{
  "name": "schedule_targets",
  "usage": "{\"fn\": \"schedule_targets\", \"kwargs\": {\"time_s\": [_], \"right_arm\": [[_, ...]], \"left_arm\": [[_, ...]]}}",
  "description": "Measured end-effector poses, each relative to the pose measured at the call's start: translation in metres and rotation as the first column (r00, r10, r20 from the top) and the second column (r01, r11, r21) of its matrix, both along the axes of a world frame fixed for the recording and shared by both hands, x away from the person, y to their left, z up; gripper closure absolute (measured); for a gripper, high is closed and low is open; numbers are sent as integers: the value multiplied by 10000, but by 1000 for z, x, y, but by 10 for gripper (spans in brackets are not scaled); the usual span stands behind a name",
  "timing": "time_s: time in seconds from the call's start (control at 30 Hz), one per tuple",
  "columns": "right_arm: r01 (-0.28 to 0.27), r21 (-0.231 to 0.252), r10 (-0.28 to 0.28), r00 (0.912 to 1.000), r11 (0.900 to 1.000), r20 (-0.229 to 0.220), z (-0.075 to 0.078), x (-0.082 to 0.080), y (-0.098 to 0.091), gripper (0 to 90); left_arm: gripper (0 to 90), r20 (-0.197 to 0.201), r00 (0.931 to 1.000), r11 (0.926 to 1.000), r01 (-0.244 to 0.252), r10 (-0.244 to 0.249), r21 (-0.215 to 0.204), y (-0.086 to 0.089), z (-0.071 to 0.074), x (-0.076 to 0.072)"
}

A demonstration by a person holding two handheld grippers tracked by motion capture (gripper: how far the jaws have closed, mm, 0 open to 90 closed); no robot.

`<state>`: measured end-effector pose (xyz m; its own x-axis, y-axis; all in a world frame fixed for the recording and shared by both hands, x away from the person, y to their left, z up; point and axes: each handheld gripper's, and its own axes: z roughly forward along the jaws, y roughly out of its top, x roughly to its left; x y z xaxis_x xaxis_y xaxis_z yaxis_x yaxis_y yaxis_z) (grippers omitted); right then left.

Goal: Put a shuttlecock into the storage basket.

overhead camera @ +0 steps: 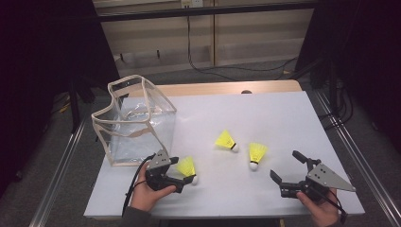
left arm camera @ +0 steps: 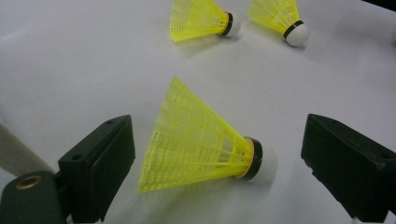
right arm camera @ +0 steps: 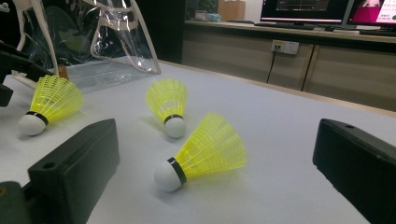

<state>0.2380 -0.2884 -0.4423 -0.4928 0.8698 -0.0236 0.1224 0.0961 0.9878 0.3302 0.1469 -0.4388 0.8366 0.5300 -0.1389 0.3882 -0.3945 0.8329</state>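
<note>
Three yellow shuttlecocks with white cork tips lie on the white table [overhead camera: 265, 113]. My left gripper [overhead camera: 182, 174] is open, its jaws on either side of the nearest shuttlecock [overhead camera: 187, 168] without touching it; in the left gripper view that shuttlecock [left arm camera: 201, 135] lies on its side between them. My right gripper [overhead camera: 283, 164] is open near the front right, just short of another shuttlecock [overhead camera: 257, 153], which the right gripper view shows as the shuttlecock [right arm camera: 205, 149] ahead of the jaws. The third shuttlecock [overhead camera: 226, 140] lies mid-table.
A clear plastic bag [overhead camera: 137, 118] with cream trim stands open-topped at the table's left, just behind my left gripper. The table's front edge runs close under both hands. Beyond the table are a cabinet wall and cables [overhead camera: 198, 61].
</note>
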Motion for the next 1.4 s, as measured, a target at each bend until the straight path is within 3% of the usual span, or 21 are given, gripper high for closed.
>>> {"fn": "schedule_targets", "kwargs": {"time_s": [0.43, 0.83, 1.2, 1.4], "right_arm": [[59, 27, -59, 10000, 10000, 9, 0, 0, -1, 5], [68, 13, -68, 10000, 10000, 17, 0, 0, -1, 5], [84, 51, -84, 10000, 10000, 29, 0, 0, -2, 4], [78, 40, -78, 10000, 10000, 32, 0, 0, -2, 5]], "left_arm": [[123, -298, 9995, 10000, -86, 85, -13, -1, 4, 5], [57, -693, 9976, 9998, -41, 54, 188, -5, 10, 7], [233, -1014, 9948, 9998, -15, 36, 213, -3, 12, 10], [317, -1181, 9930, 9984, 12, 55, 568, -2, 9, 11]]}}
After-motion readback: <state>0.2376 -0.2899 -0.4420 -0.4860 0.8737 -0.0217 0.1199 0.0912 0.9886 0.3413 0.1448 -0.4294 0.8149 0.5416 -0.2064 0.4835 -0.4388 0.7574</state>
